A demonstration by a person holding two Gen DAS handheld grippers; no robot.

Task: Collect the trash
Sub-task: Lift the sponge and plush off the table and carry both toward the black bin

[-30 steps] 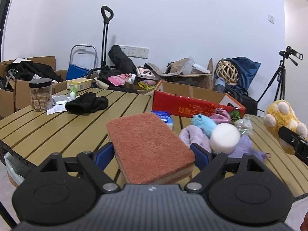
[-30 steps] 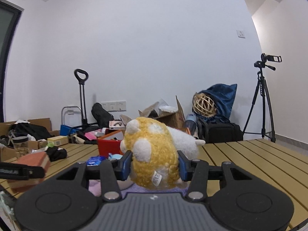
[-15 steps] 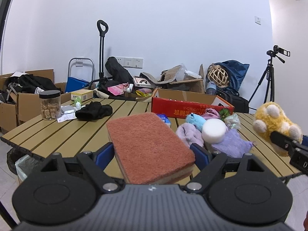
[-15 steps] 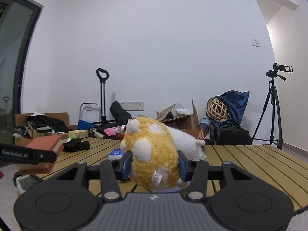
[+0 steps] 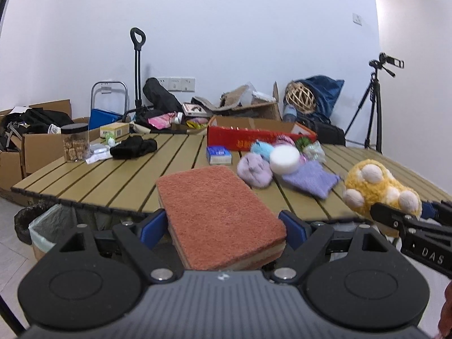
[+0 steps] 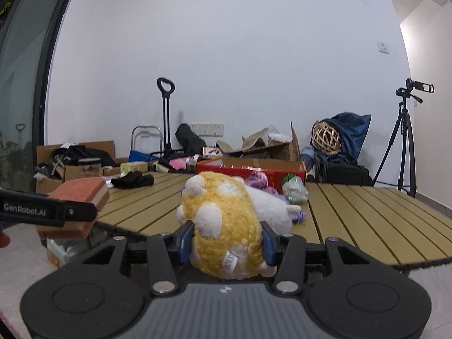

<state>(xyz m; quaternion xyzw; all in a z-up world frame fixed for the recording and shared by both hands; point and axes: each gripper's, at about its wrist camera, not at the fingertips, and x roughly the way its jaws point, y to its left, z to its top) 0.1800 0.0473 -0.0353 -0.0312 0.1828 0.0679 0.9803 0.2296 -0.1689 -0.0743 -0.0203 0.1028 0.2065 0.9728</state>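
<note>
My left gripper (image 5: 223,226) is shut on a thick red-brown scouring sponge (image 5: 217,214), held flat in front of the table's near edge; the sponge (image 6: 79,195) also shows at the left of the right wrist view. The blue pads of my right gripper (image 6: 226,240) press both sides of a yellow and white plush toy (image 6: 226,220), which appears as the plush toy (image 5: 381,189) at the right of the left wrist view. A bin lined with a pale bag (image 5: 48,226) stands on the floor, below the table's left corner.
The slatted wooden table (image 5: 113,180) carries a red cardboard box (image 5: 260,138), purple cloths, a white round sponge (image 5: 284,159), a blue packet (image 5: 219,155), a black cloth (image 5: 132,147) and a jar (image 5: 75,142). Boxes, a trolley and a tripod (image 5: 373,107) line the wall.
Both grippers have drawn back from the table with the sponge and the plush toy in them. The table's near edge and the lined bin below have come into view.
</note>
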